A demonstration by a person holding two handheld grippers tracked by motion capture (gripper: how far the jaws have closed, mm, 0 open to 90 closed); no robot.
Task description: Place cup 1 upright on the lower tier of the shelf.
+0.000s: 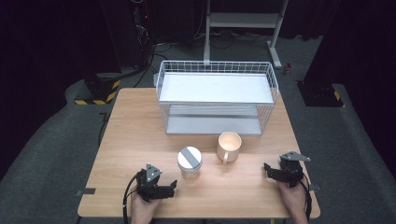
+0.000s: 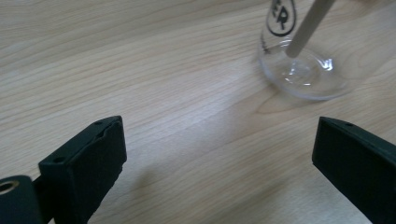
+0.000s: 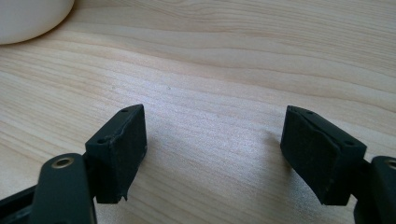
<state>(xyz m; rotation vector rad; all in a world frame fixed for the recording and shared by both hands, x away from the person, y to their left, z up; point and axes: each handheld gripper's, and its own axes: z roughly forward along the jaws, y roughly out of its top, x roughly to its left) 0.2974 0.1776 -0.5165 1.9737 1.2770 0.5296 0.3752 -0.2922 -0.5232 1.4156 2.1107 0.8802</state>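
Note:
A clear glass jar point(image 1: 189, 163) with a white lid crossed by a grey stripe stands near the table's front middle. In the left gripper view its glass base point(image 2: 303, 74) sits at the upper right, with a pale stick-like shape seen through it. My left gripper point(image 1: 172, 188) lies just left of the jar, open wide point(image 2: 219, 154) with bare wood between its jaws. Right of the jar stands a cream mug point(image 1: 229, 145), whose edge point(image 3: 28, 18) shows at the top left of the right gripper view. My right gripper point(image 1: 267, 171) rests right of the mug, open point(image 3: 215, 149) and holding nothing.
A white wire rack point(image 1: 217, 95) with two shelves stands at the back of the wooden table point(image 1: 130, 140). Bare wood lies between the rack and the two vessels. Beyond the table are dark floor, cables and a metal stand.

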